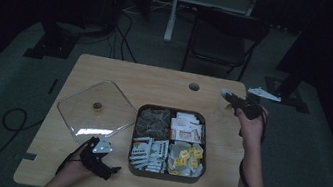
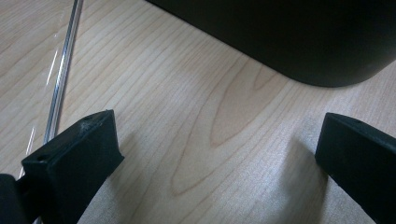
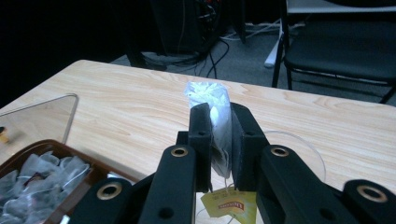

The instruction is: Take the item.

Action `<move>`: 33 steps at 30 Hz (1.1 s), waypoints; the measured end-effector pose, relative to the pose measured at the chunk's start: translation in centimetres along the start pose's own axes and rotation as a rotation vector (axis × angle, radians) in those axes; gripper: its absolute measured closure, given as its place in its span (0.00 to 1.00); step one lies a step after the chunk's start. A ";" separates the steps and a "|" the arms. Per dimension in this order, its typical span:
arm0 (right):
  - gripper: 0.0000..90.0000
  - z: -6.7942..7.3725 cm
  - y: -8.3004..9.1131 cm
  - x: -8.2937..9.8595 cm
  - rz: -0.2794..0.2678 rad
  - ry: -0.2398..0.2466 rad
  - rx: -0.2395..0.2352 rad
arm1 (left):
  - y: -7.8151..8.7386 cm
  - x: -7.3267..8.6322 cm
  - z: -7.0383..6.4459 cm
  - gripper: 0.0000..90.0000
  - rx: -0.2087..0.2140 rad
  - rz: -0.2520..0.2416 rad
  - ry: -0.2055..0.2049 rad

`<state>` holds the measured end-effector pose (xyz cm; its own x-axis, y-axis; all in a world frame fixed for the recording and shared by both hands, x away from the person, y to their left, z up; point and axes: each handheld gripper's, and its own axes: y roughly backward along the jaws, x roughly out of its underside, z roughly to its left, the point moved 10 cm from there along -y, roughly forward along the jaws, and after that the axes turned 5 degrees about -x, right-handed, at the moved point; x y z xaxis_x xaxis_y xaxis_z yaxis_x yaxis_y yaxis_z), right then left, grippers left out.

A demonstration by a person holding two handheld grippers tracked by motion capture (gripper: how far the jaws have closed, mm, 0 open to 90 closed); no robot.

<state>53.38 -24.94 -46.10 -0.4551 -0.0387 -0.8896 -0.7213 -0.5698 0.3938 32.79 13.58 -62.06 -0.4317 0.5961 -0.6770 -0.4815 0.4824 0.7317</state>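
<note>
White mesh tea bag (image 3: 212, 105) is pinched in your right gripper (image 3: 218, 135), lifted clear of the box (image 1: 165, 173); your left gripper (image 2: 217, 154) rests spread on the table (image 2: 187, 116), so next choose a landing spot.

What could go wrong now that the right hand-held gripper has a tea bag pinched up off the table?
1. The right hand-held gripper pinches the tea bag by its thin mesh; squeezing harder might tear it.
2. Its yellow tag dangles on a string below and could snag the box rim.
3. The left hand-held gripper rests open beside the clear lid and might nudge it.
</note>
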 end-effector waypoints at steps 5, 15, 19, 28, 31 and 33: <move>0.90 -1.4 -1.1 0.0 0.012 -0.024 0.023 | 0.0 0.0 0.0 0.00 0.000 0.000 0.000; 0.90 -3.5 -2.8 1.0 0.028 -0.079 0.053 | 0.0 0.0 0.0 0.00 0.000 0.000 0.000; 0.89 -4.2 -3.3 2.0 0.047 -0.102 0.062 | 0.0 0.0 0.0 0.00 0.000 0.000 0.000; 0.80 -5.1 -3.7 3.3 0.070 -0.136 0.082 | 0.0 0.0 0.0 0.00 0.000 0.000 0.000; 0.74 -5.2 -3.8 3.2 0.065 -0.136 0.089 | 0.0 0.0 0.0 0.00 0.000 0.000 0.000; 0.69 -5.2 -3.7 3.0 0.051 -0.143 0.094 | 0.0 0.0 0.0 0.00 0.000 0.000 0.000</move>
<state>57.40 -27.27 -51.45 -0.5572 0.0557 -0.8285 -0.7379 -0.4909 0.4632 32.79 13.58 -62.06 -0.4316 0.5963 -0.6769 -0.4815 0.4822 0.7319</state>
